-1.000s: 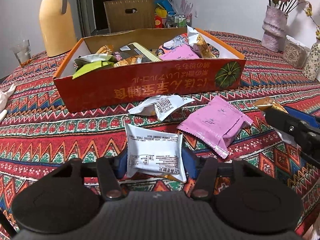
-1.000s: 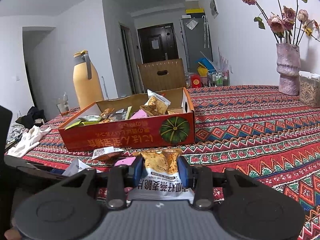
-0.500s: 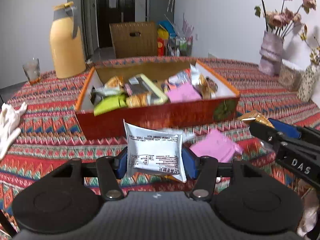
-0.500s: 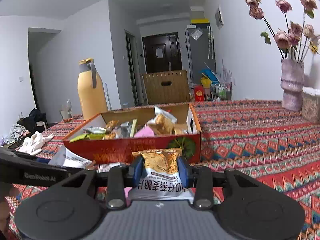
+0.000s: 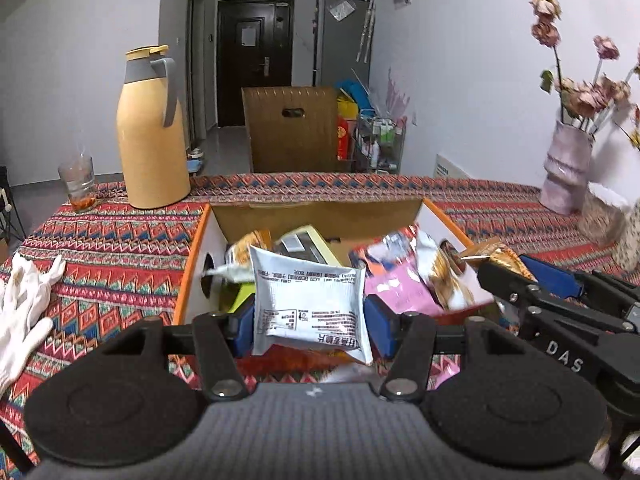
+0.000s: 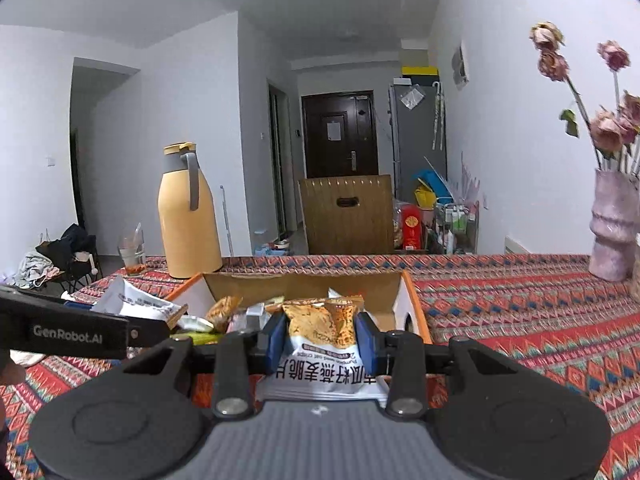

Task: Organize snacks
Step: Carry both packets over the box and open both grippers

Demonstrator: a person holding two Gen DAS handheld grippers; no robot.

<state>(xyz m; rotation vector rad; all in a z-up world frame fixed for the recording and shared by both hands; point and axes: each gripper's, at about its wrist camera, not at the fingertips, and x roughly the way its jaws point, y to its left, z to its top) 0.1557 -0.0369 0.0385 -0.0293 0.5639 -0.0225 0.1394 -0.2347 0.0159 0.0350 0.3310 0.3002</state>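
Closest to us, our left gripper (image 5: 308, 322) is clamped on a white snack packet (image 5: 308, 304), blue pads pressed against both of its sides, printed back facing us. It's held up right at the near edge of the orange snack box (image 5: 192, 276), so the box is our landmark here. Our right gripper (image 6: 322, 340) is squeezing an orange-and-white crisp packet (image 6: 322, 332) the same way, also at the box's near side, a bit toward its right end. In the left view that gripper pokes in from the right of the box with the packet's tip showing.

Inside the box we've got a pile already: a pink packet (image 5: 400, 294), a yellow-green one (image 5: 236, 294), a few crinkly foil ones. Left of the box a white glove (image 5: 24, 308) lies on the patterned tablecloth (image 5: 108, 236). Behind the box to the left stands a yellow thermos jug (image 5: 152, 140) with a drinking glass (image 5: 78, 184) just beside it. Far right of the box sits a pink vase (image 5: 566, 168) of dried flowers.
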